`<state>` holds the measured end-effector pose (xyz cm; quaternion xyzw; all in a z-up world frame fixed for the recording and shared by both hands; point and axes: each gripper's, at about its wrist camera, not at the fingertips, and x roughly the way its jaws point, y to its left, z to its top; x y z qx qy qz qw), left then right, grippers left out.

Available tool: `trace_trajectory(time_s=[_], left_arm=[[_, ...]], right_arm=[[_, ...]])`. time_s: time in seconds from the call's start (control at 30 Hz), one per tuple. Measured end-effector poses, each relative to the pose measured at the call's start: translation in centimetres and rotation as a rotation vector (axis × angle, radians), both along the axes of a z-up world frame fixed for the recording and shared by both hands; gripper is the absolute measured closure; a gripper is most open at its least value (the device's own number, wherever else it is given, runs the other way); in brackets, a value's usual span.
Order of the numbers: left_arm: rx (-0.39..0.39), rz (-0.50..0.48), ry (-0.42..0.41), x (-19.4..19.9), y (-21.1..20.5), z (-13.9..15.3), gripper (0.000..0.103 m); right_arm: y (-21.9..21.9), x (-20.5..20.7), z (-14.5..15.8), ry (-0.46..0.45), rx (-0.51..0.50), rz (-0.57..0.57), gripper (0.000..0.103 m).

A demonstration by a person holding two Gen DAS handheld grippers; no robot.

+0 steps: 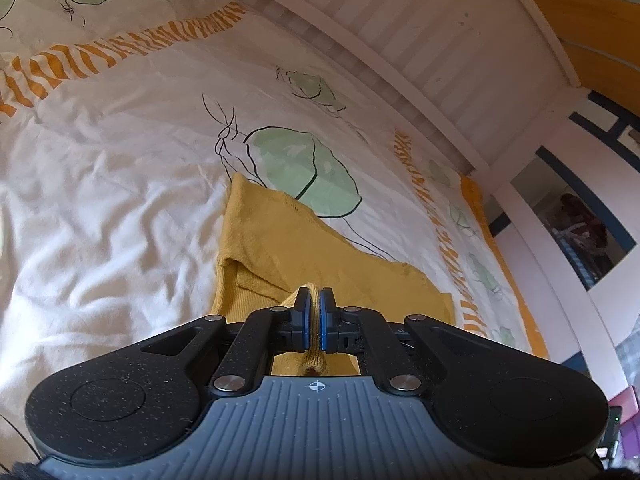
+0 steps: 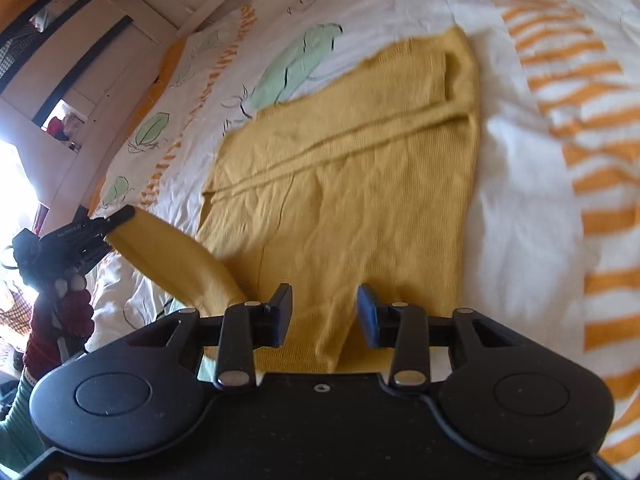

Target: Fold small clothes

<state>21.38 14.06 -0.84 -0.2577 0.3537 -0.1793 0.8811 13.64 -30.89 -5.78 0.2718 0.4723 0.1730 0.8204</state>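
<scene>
A mustard-yellow knit garment [image 2: 340,184] lies spread on the bed, one side folded over along a long crease; it also shows in the left wrist view [image 1: 280,248]. My left gripper [image 1: 316,304] is shut on the end of a yellow sleeve, which is pinched between the blue pads. In the right wrist view the left gripper [image 2: 116,220] holds that sleeve [image 2: 172,264] lifted off the bed at the left. My right gripper [image 2: 324,312] is open and empty, just above the garment's near hem.
The bed cover [image 1: 112,184] is white with green leaf prints and orange stripes, and wrinkled. A white bed frame rail [image 1: 400,40] runs along the far side. A wall with mirror and shelves [image 2: 60,92] stands beyond the bed.
</scene>
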Motion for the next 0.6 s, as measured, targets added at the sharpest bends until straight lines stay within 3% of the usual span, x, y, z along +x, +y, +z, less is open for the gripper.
trace_trajectory(time_s=[0.2, 0.27, 0.47, 0.6], left_arm=[[0.011, 0.006, 0.001, -0.5, 0.1, -0.2, 0.099], [0.016, 0.009, -0.001, -0.7, 0.1, -0.2, 0.099], [-0.017, 0.040, -0.015, -0.6, 1.1, 0.6, 0.099], [-0.021, 0.053, -0.044, 0.8, 1.2, 1.6, 0.099]], right_arm=[[1.1, 0.1, -1.1, 0.022, -0.004, 0.002, 0.056], [1.7, 0.2, -1.2, 0.015, -0.023, 0.014, 0.089], [-1.0, 0.2, 1.4, -0.132, 0.119, -0.128, 0.091], [-4.0, 2.1, 4.2, -0.246, 0.147, -0.234, 0.091]])
